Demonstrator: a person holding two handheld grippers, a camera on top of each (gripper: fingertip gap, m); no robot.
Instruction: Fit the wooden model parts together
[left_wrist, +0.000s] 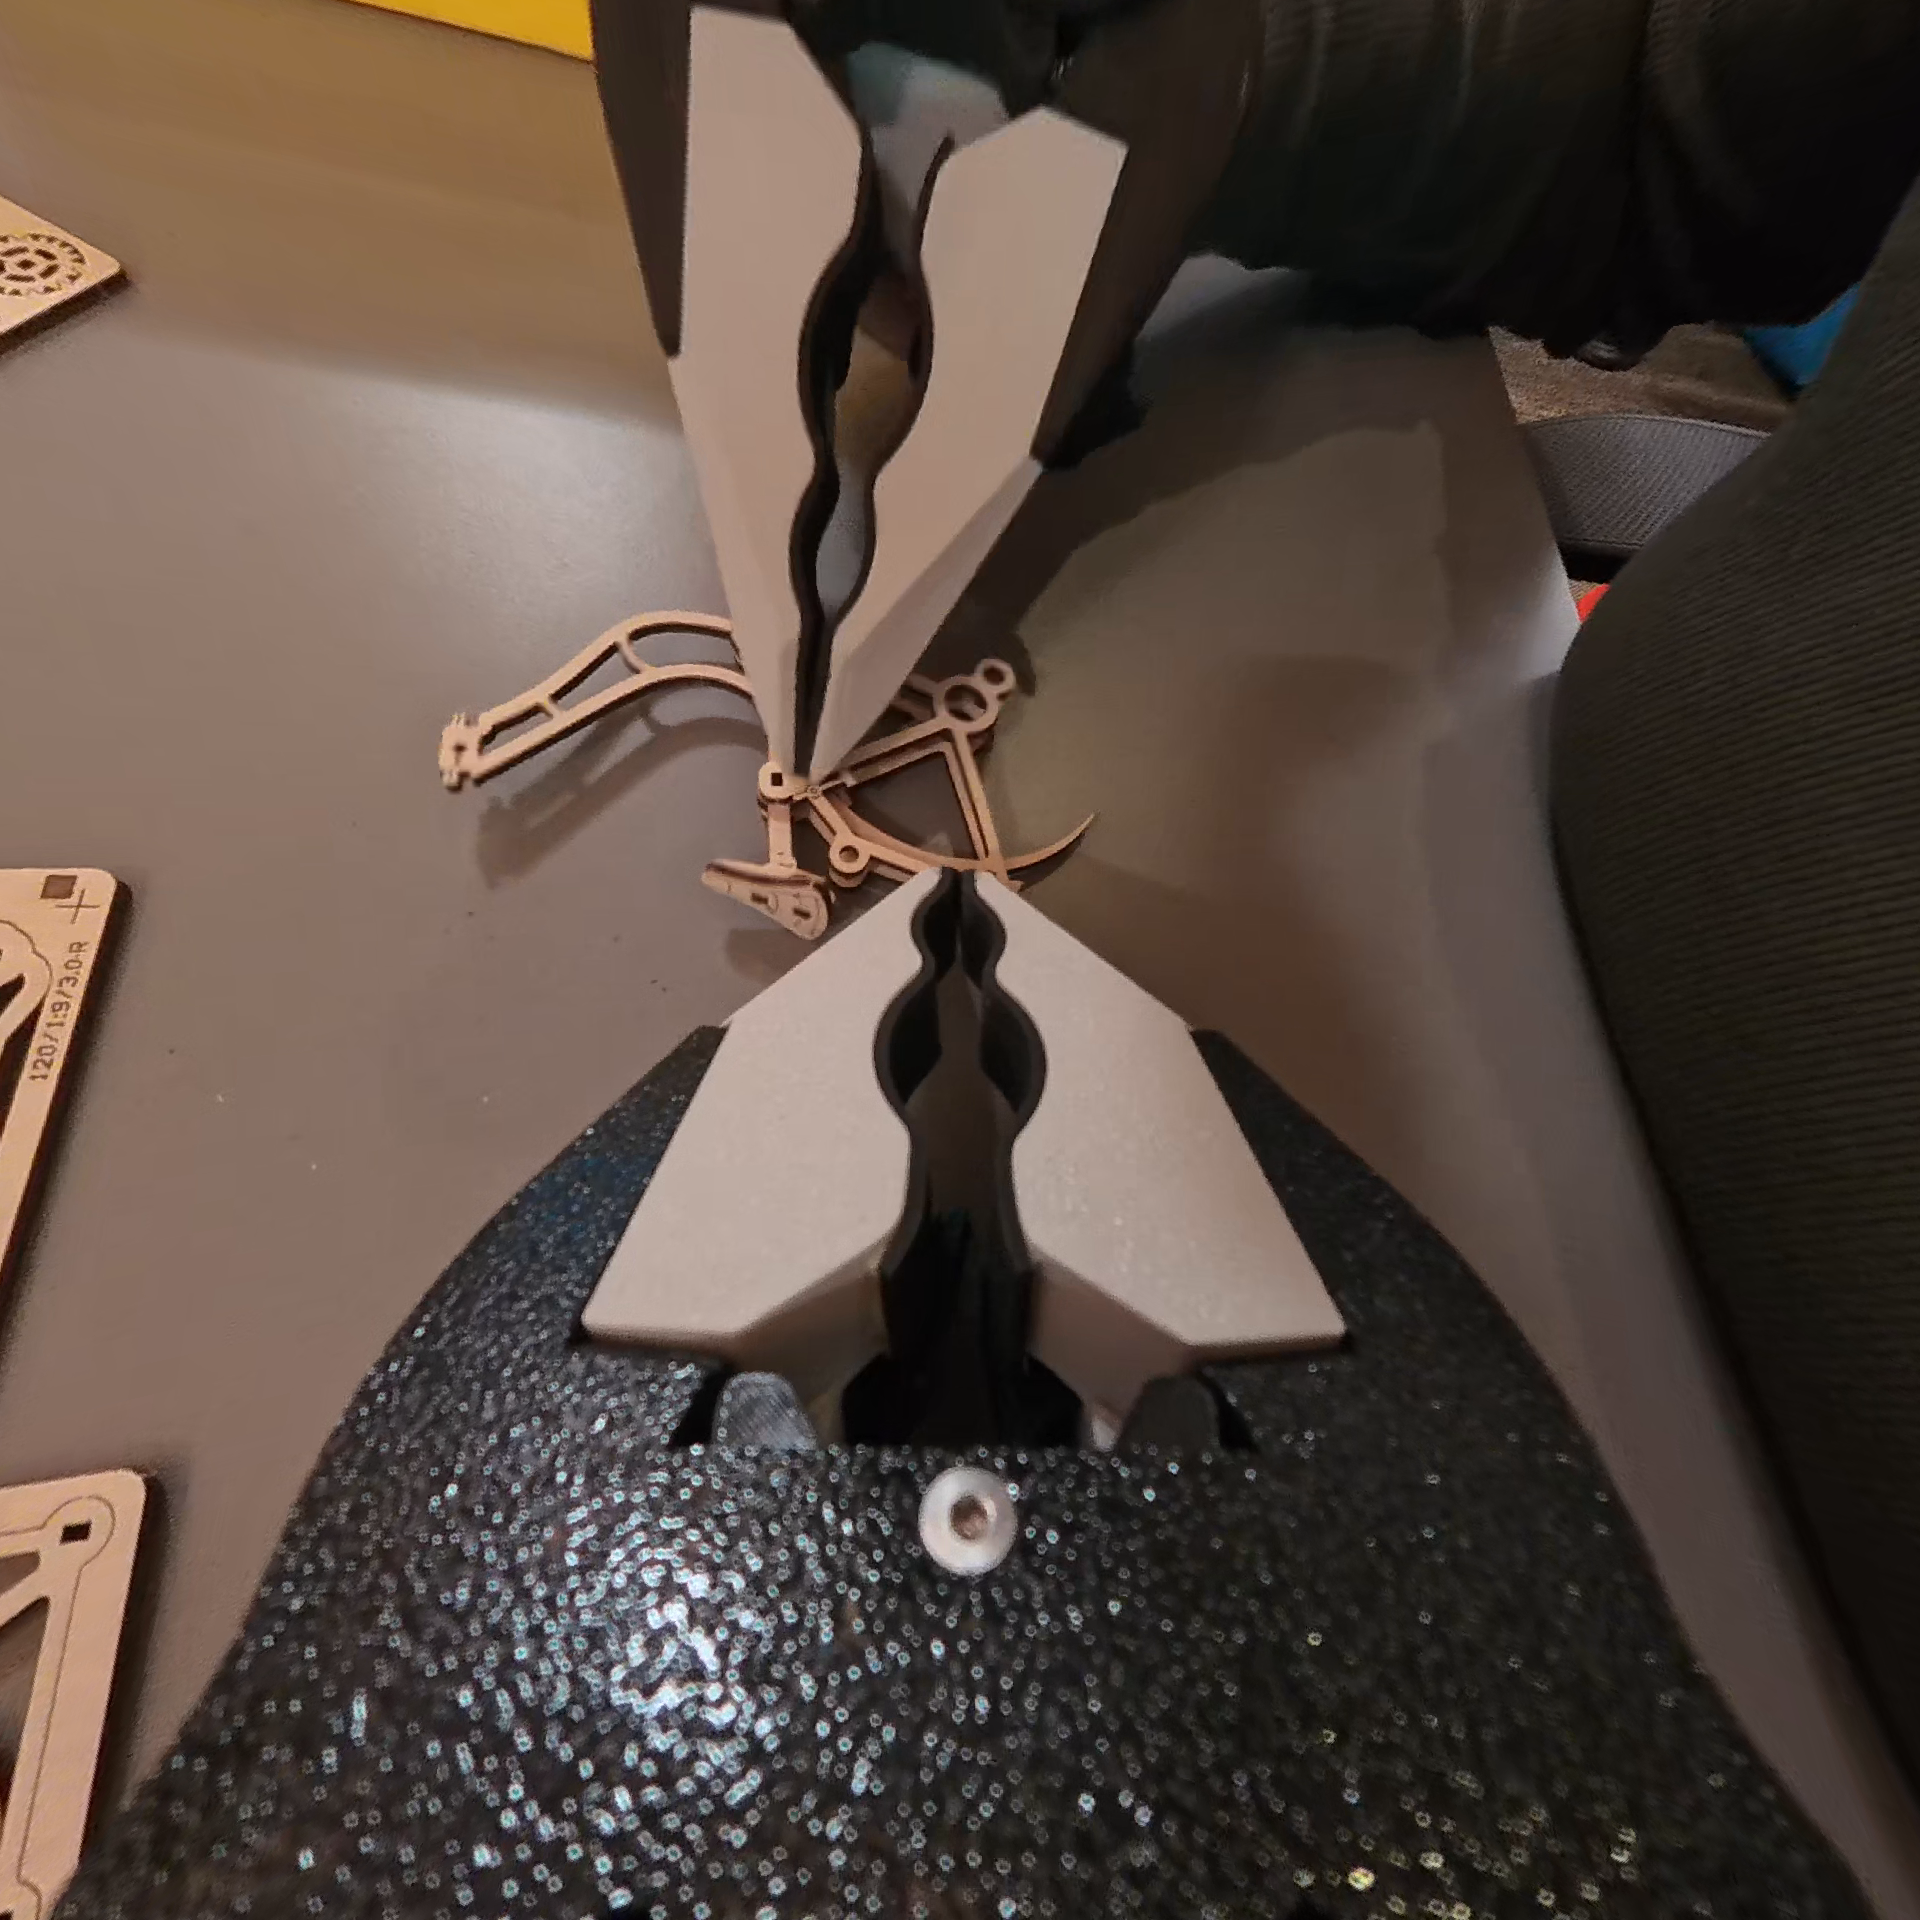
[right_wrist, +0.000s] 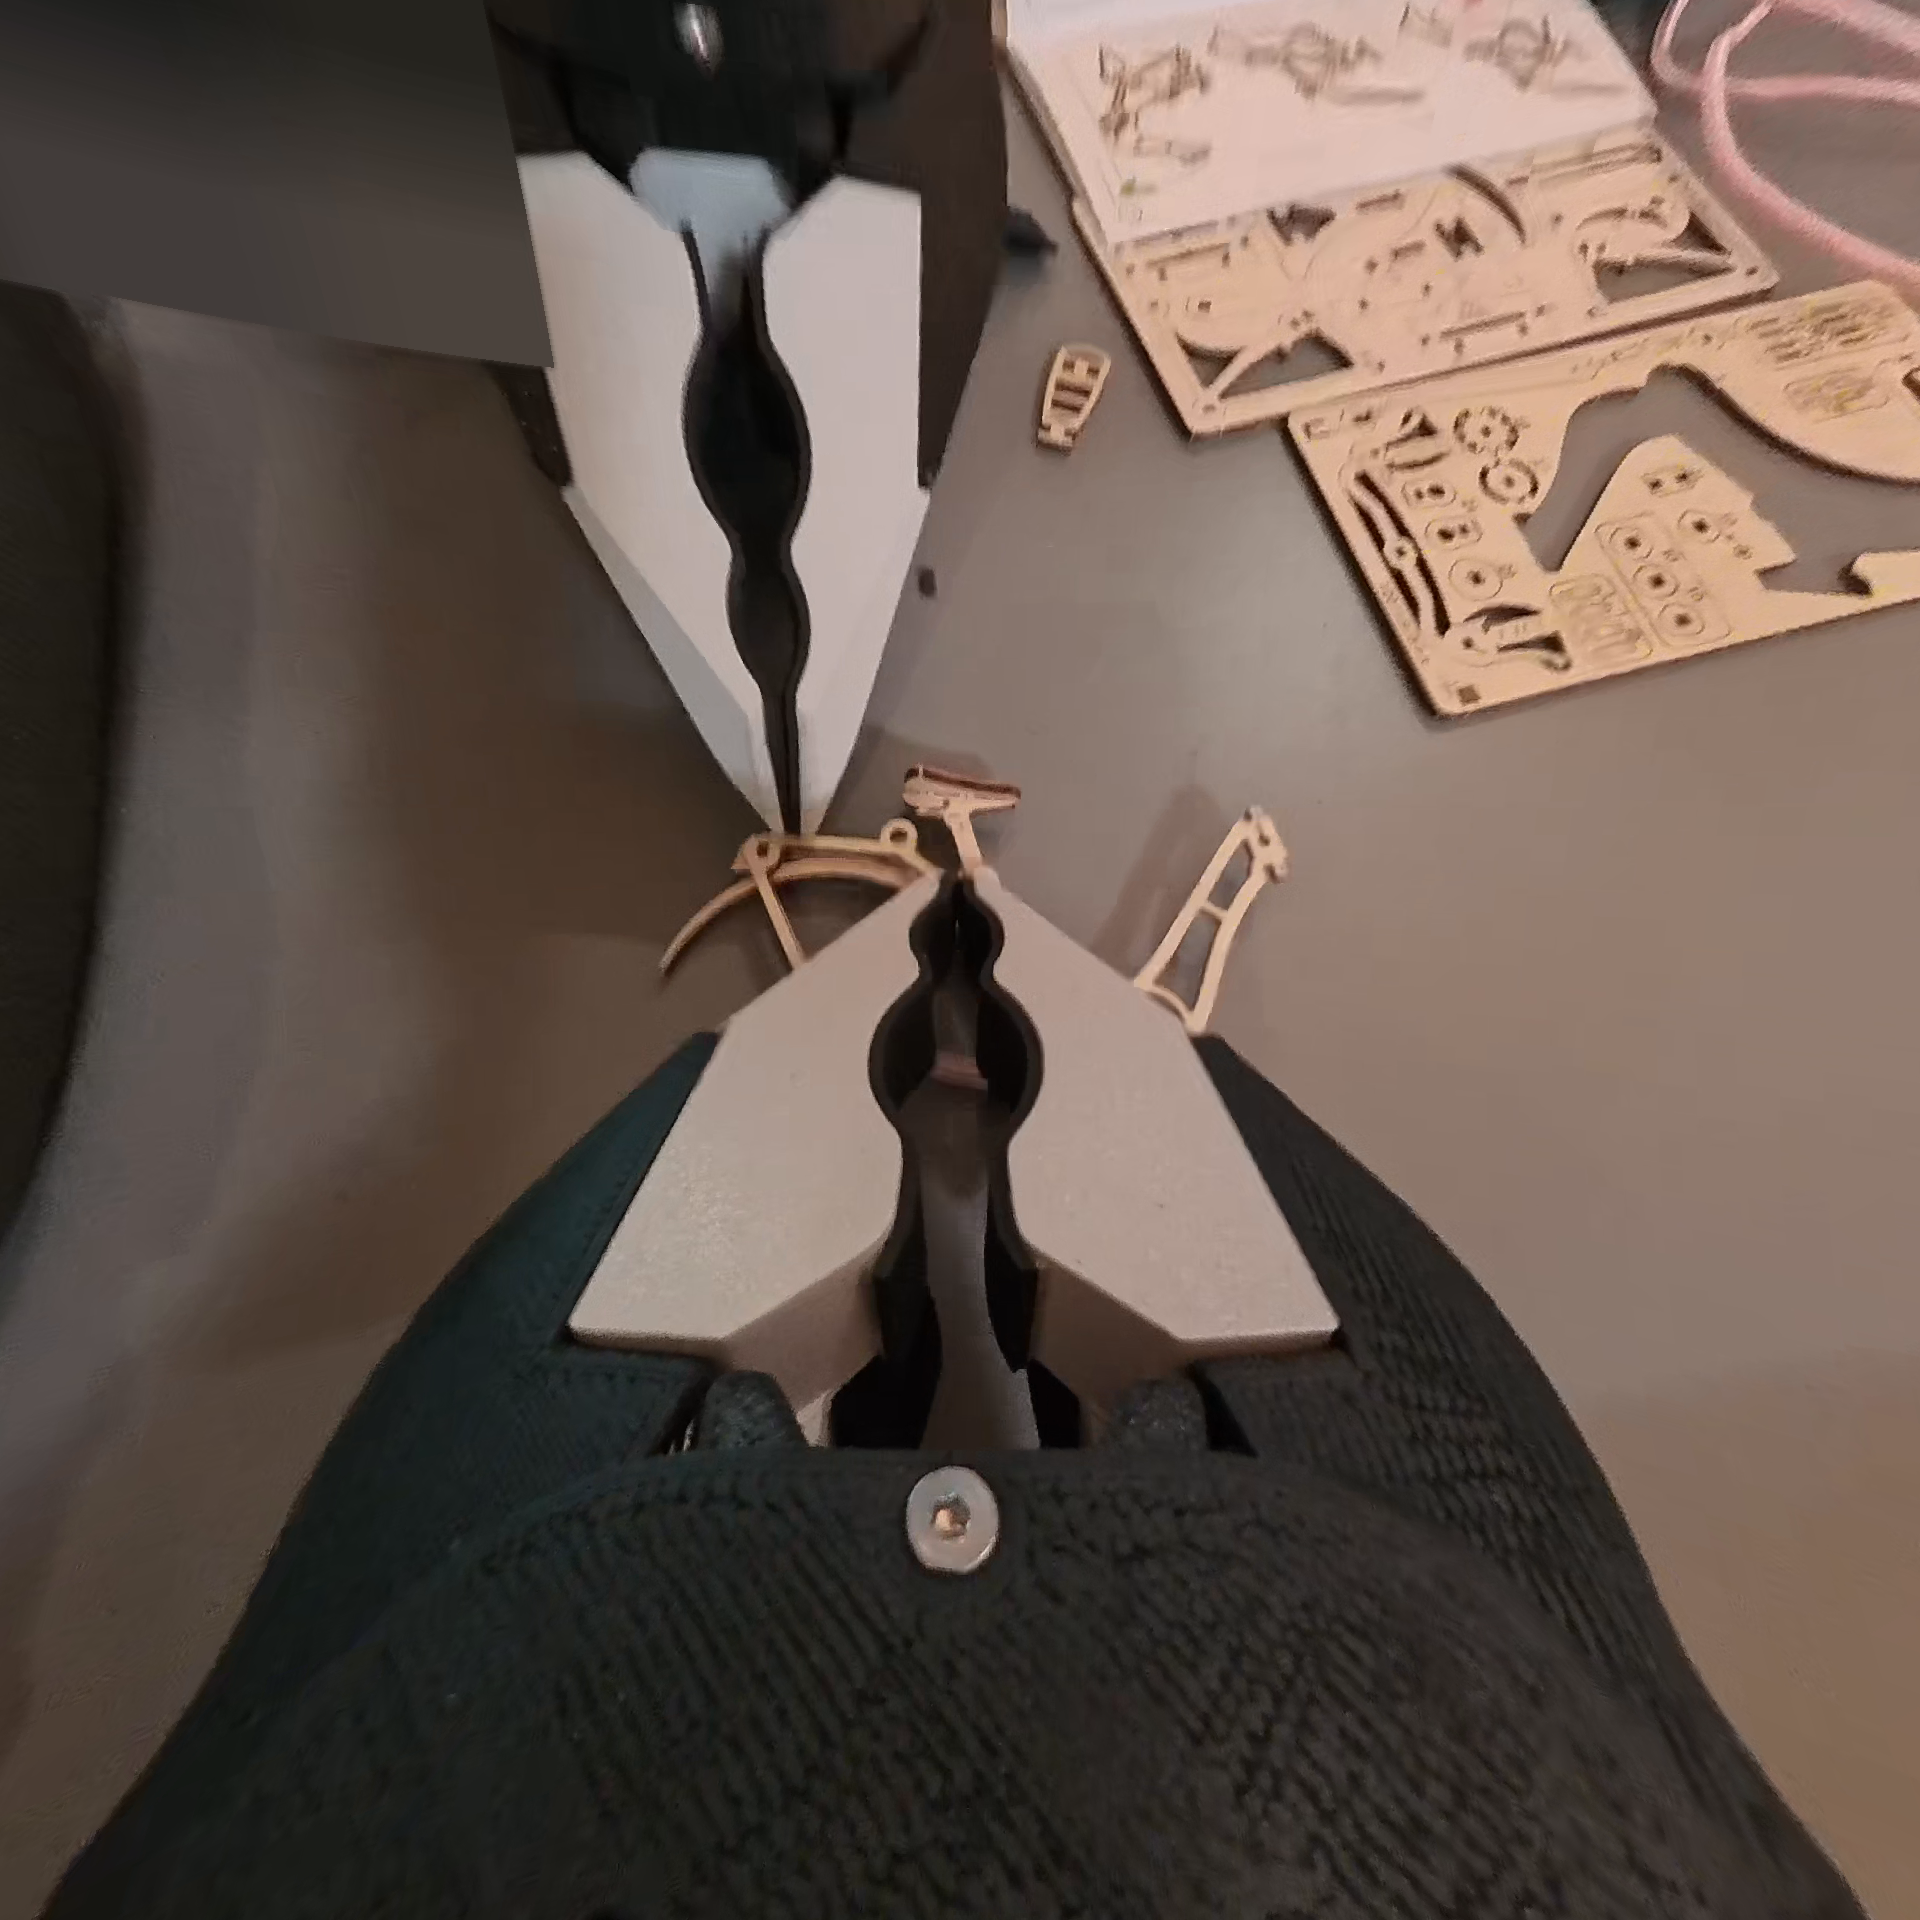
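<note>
Wooden bike-frame subassembly (left_wrist: 883, 810) lies flat on grey table (left_wrist: 312, 520), between both grippers. Curved fork arm (left_wrist: 582, 691) points left in the left wrist view, saddle (left_wrist: 769, 894) toward the camera. Right gripper (left_wrist: 802, 764) pinched closed on its joint block; left gripper (right_wrist: 787, 816) nipped closed on the frame's opposite end.

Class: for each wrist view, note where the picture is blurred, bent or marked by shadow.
Left wrist view: wooden frame assembly sharp, casting soft shadows; table edge bowed by the wide lens. Right wrist view: part sheets and booklet smeared; frame softer.
</note>
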